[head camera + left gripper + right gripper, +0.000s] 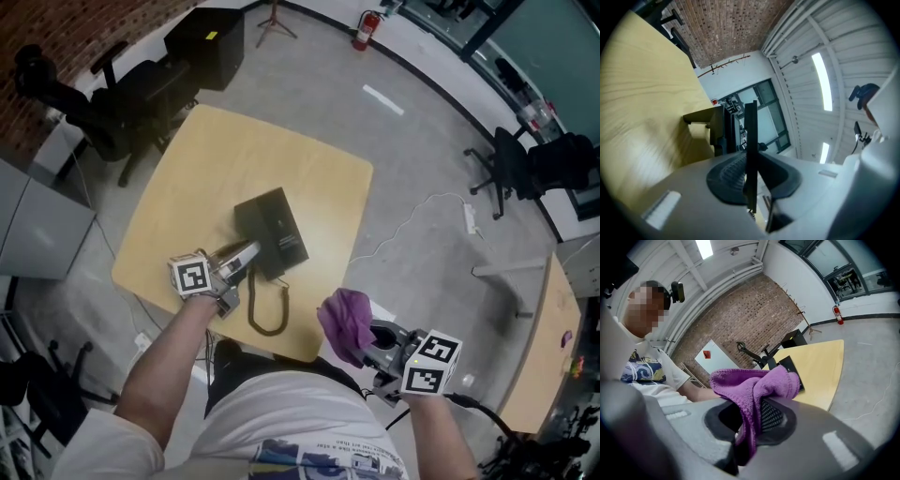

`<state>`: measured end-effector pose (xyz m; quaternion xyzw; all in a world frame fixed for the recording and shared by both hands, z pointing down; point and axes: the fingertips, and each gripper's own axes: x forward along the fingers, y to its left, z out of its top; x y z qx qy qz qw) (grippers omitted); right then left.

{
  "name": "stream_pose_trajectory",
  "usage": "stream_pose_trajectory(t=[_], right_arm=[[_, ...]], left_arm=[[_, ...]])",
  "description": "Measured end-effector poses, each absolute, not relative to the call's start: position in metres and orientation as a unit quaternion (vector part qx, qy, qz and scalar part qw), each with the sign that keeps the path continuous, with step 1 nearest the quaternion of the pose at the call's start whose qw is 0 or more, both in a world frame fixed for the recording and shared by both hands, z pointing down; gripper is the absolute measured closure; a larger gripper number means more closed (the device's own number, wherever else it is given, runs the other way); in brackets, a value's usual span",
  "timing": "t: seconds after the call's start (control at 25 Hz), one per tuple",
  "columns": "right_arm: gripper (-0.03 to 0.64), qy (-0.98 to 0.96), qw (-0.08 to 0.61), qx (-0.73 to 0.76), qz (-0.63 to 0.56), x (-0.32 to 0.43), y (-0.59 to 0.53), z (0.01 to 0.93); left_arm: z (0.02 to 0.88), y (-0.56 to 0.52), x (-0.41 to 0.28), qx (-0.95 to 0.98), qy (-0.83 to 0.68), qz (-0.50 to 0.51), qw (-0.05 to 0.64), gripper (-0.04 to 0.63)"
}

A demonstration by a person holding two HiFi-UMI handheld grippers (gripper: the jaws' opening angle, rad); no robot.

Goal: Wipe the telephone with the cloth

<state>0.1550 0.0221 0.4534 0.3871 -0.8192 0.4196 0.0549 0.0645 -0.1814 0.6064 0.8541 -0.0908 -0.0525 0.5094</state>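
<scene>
Clamping purple cloth point(754, 383), right claw point(757, 416) hovers near telephone point(272, 232).

The telephone point(272, 234) sits in the middle of the table point(187, 169), and its cord point(251, 309) lies in front of it. The cloth point(345, 323) is off the table's near edge, to the right.

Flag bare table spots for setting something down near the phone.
Free on the table: the far half, from the telephone to the far edge, plus the strip right of the telephone. Crowded: the near edge, with the left gripper and the coiled cord.
</scene>
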Motion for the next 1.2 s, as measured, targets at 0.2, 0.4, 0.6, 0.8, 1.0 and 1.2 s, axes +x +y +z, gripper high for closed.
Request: stream_pose_trajectory(t=[0.2,0.4,0.6,0.8,1.0,1.2], right_arm=[[0.574,-0.823,0.066,0.379,0.418,0.159,0.019,0.454],[0.574,-0.828,0.075,0.371,0.414,0.160,0.014,0.454],[0.574,-0.830,0.076,0.365,0.415,0.158,0.010,0.455],[0.574,-0.829,0.074,0.366,0.416,0.157,0.006,0.458],[0.574,-0.832,0.066,0.363,0.415,0.154,0.001,0.456],[0.574,-0.835,0.059,0.359,0.412,0.149,-0.003,0.456]], left_arm=[[0.619,-0.184,0.067,0.853,-0.107,-0.043,0.508,0.520],[0.625,-0.187,0.065,0.854,-0.117,-0.031,0.506,0.520],[0.631,-0.191,0.062,0.848,-0.129,-0.028,0.513,0.519],[0.633,-0.193,0.059,0.845,-0.137,-0.027,0.517,0.518],[0.633,-0.187,0.062,0.843,-0.145,-0.001,0.518,0.512],[0.641,-0.188,0.061,0.842,-0.161,0.032,0.514,0.503]])
